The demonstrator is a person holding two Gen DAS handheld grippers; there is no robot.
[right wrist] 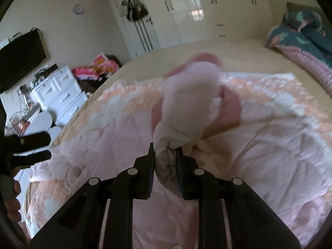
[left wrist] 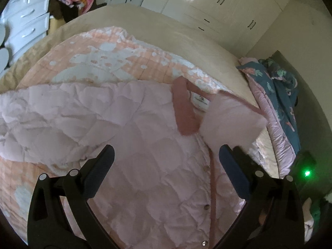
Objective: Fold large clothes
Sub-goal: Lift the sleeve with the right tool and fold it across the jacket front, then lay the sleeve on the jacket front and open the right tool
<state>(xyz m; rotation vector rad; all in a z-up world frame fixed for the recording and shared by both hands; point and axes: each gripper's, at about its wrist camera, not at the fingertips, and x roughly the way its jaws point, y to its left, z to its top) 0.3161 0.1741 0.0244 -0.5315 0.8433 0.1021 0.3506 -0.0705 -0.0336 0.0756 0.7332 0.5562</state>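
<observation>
A pale pink quilted jacket (left wrist: 134, 124) lies spread on the bed, its darker pink lining (left wrist: 184, 112) showing at the collar and snap buttons (left wrist: 206, 207) running down its front edge. My left gripper (left wrist: 167, 151) hangs open just above the jacket with nothing between its fingers. In the right wrist view my right gripper (right wrist: 166, 151) is shut on a bunched fold of the jacket (right wrist: 186, 103), which stands up blurred above the rest of the garment (right wrist: 259, 155). The left gripper (right wrist: 31, 147) also shows at that view's left edge, with a hand (right wrist: 10, 197) below it.
The jacket rests on a peach and white quilt (left wrist: 103, 56) over a beige mattress (left wrist: 186, 39). A teal floral duvet (left wrist: 278, 87) is heaped at the bed's far right. White drawers (left wrist: 27, 20), a wardrobe (left wrist: 207, 4) and a wall TV (right wrist: 18, 58) stand around.
</observation>
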